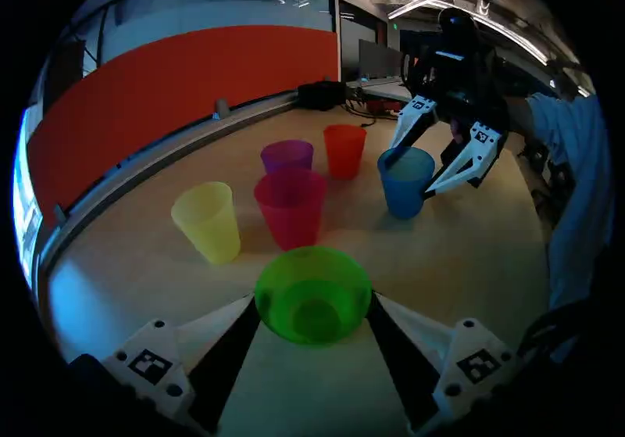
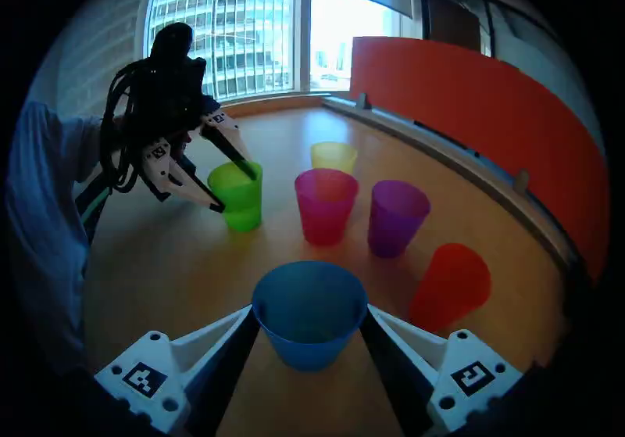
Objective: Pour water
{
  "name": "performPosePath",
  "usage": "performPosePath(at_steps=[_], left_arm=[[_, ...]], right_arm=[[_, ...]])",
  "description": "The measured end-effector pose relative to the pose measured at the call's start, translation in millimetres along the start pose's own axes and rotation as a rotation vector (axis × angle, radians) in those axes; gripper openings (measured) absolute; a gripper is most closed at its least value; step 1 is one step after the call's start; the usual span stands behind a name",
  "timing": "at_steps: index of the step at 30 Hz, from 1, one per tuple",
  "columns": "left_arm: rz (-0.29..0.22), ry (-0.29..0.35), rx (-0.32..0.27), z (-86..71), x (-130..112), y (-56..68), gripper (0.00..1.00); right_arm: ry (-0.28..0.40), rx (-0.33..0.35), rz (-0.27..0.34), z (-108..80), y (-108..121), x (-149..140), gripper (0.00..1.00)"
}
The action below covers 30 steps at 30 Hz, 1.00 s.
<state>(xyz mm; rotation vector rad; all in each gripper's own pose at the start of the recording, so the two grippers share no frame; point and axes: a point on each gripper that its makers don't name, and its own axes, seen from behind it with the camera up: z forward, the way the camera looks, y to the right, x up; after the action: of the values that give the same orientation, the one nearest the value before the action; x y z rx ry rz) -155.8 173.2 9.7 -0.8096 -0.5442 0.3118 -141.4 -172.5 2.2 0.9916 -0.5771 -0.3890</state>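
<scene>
While standing upright on the table, clamped between the jaws of the left gripper: green cup. Beyond those jaws, left to right: yellow cup, pink cup, purple cup behind it, orange cup, then, farther right, blue cup pinched on both sides by the right gripper.

The left tongs are cut off at 6 o'clock. Whether the green cup between them rests on the counter cannot be told. At 12 o'clock from it, the pink cup covers the lower half of the purple cup. A sleeve is cut off at 3 o'clock. Dark gear at the counter's far end is too small to name.

In the right gripper view, the right tongs are likewise cut off at 6 o'clock around the blue cup. The yellow cup shows just its top. Water in any cup cannot be made out.
</scene>
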Motion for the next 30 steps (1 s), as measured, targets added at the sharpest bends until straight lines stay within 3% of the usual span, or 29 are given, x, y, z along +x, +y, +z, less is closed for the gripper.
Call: performPosePath(at_steps=[6, 22, 30], left_arm=[[0.008, -0.015, 0.003, -2.8, -3.5, 1.6, 0.96], [-0.034, -0.013, 0.042, -26.8, -15.1, -2.6, 0.96], [-0.043, -0.007, 0.05, -33.4, -14.1, 1.8, 0.96]], right_arm=[[-0.002, -0.008, -0.003, -0.1, 0.5, -3.5, 0.91], [0.0, -0.042, -0.011, -10.1, 2.6, -18.0, 0.92], [-0.009, -0.058, 0.004, -13.1, 2.3, -24.1, 1.0]])
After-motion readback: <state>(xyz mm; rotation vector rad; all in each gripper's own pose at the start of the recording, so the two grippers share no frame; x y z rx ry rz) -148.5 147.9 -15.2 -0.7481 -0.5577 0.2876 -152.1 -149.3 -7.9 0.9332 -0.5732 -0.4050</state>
